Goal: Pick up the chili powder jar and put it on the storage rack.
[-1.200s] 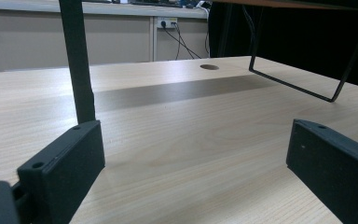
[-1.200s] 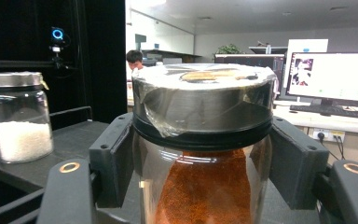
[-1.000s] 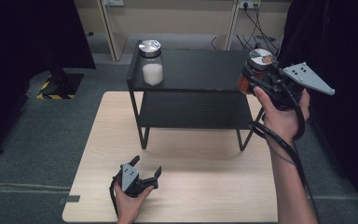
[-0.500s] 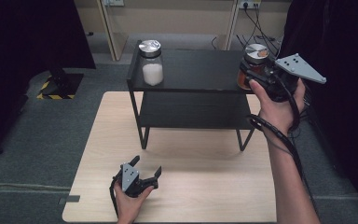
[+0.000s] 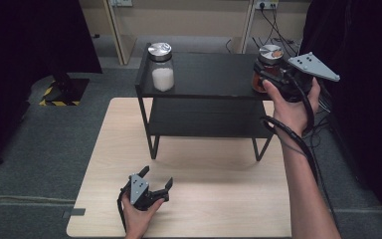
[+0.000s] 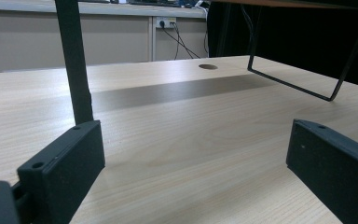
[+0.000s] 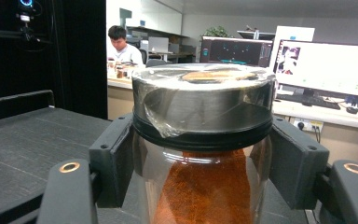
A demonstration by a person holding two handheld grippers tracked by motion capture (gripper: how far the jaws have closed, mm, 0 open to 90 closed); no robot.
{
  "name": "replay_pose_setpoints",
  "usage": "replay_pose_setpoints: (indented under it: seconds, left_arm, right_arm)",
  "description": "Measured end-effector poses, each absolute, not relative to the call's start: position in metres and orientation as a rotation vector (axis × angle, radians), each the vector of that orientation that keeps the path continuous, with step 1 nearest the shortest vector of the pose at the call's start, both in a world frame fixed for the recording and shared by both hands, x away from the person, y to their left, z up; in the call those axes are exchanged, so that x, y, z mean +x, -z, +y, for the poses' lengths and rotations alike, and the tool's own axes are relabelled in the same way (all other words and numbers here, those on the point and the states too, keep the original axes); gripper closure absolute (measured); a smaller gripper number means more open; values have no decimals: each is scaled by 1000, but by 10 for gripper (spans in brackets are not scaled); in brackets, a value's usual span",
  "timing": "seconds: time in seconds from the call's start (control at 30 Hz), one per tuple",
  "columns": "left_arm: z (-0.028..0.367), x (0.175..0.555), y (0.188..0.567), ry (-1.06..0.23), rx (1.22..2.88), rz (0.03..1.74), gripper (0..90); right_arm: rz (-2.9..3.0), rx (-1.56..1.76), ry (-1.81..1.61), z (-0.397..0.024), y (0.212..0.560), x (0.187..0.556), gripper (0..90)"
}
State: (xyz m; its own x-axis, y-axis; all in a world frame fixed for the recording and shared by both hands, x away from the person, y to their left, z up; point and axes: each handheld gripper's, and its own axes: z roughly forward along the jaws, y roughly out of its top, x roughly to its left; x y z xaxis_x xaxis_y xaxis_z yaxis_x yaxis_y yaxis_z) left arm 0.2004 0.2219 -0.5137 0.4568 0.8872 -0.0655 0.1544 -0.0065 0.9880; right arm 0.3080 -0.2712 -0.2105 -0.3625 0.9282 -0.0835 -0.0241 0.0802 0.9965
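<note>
Currently, in the high view, the right gripper [image 5: 271, 74] holds a jar of red powder [image 5: 268, 67] at the right end of the black shelf's [image 5: 209, 74] top tier, while a jar of white powder [image 5: 161, 67] stands at the left end. The left gripper [image 5: 154, 184] rests low on the desk [image 5: 219, 199], away from both jars.

Left gripper view: the jaws stand spread over bare wood, with nothing between them.

Right gripper view: the jaws pinch the jar of red powder [image 7: 203, 154] on the glass just under its metal lid [image 7: 203, 93].

Judged step: placing this jar on the top tier. Whether its base touches the tier cannot be told. Next move calls for confirming seating, then spreading the jaws and backing straight off.
</note>
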Motion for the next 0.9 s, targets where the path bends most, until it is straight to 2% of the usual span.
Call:
replay_pose_setpoints:
  seconds: [0.9]
  left_arm:
    - [221,200,513,-752,1489,963,37]
  right_arm:
    - [1485,971,-1496,-283,226,327,320]
